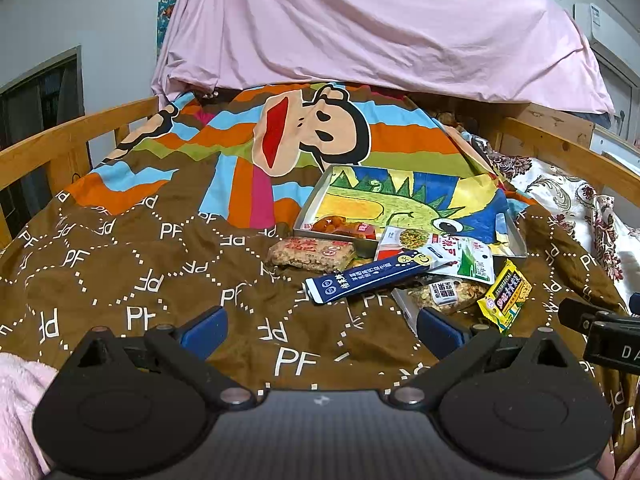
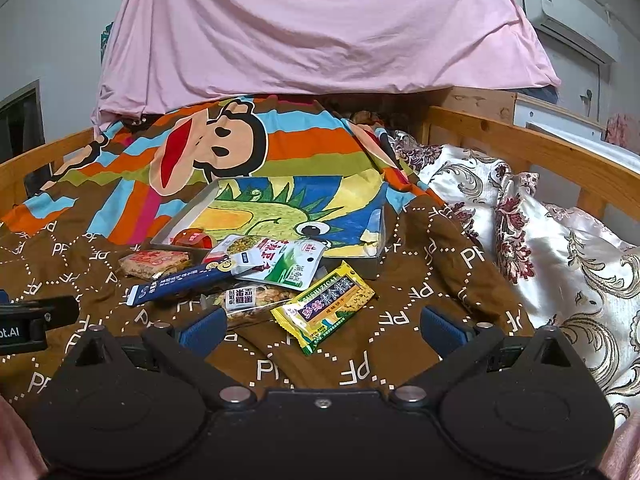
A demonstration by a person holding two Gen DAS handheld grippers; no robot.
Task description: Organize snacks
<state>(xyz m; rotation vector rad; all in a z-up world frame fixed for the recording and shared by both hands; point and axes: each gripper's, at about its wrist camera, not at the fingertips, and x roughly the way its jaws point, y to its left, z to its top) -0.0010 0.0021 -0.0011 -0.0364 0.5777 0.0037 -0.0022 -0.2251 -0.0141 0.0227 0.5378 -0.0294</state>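
Left wrist: fingers (image 1: 204, 330) spread, above blanket (image 1: 120, 272).

Left gripper (image 1: 322, 330) jaws wide apart over blanket (image 1: 120, 264), snacks (image 1: 400, 268) nr tin tray (image 1: 316, 200).

left gripper (image 1: 322, 330): jaws wide apart, holding nothing | right gripper (image 2: 322, 330): same

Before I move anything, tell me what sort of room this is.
Most likely a bedroom, with the snacks laid out on a bed: a cartoon monkey quilt covers the surface, wooden bed rails run along both sides, and an air conditioner hangs on the wall.
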